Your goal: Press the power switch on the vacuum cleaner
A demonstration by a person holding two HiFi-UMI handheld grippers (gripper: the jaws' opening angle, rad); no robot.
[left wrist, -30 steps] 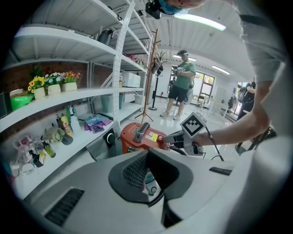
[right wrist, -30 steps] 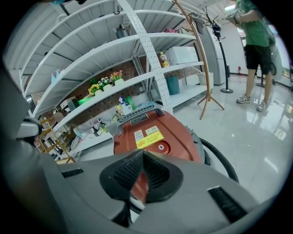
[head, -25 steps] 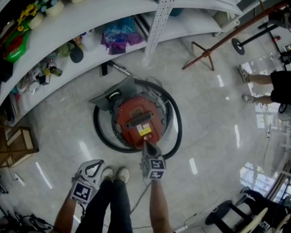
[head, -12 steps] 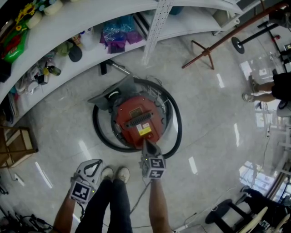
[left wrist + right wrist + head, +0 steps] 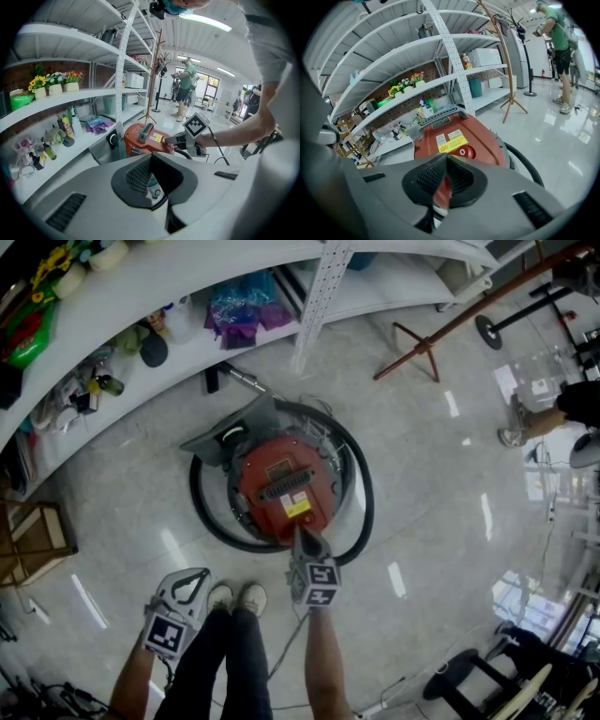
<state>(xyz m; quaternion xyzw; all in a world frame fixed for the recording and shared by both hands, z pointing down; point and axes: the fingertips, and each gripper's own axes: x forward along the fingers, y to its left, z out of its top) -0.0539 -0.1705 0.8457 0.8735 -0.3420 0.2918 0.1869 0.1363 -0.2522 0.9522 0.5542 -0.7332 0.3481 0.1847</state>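
Observation:
A red canister vacuum cleaner (image 5: 284,491) sits on the floor in front of the shelves, ringed by its black hose (image 5: 364,486). On its near top face, a round red power switch (image 5: 462,152) lies just below a yellow label. My right gripper (image 5: 302,538) is shut, its tips at the vacuum's near edge close under the switch (image 5: 446,157); whether they touch it I cannot tell. The left gripper view shows the right gripper (image 5: 174,138) against the red vacuum (image 5: 147,138). My left gripper (image 5: 194,583) hangs shut and holding nothing by my left leg (image 5: 151,155).
Curved white shelves (image 5: 187,296) with bottles, bags and flowers run behind the vacuum. A wooden coat stand (image 5: 424,348) stands at the back right. A wooden crate (image 5: 37,540) sits at the left. A bystander's foot (image 5: 511,437) is at the right edge.
Both grippers and the vacuum have stayed put. The bystander at the right edge has stepped further out of the head view.

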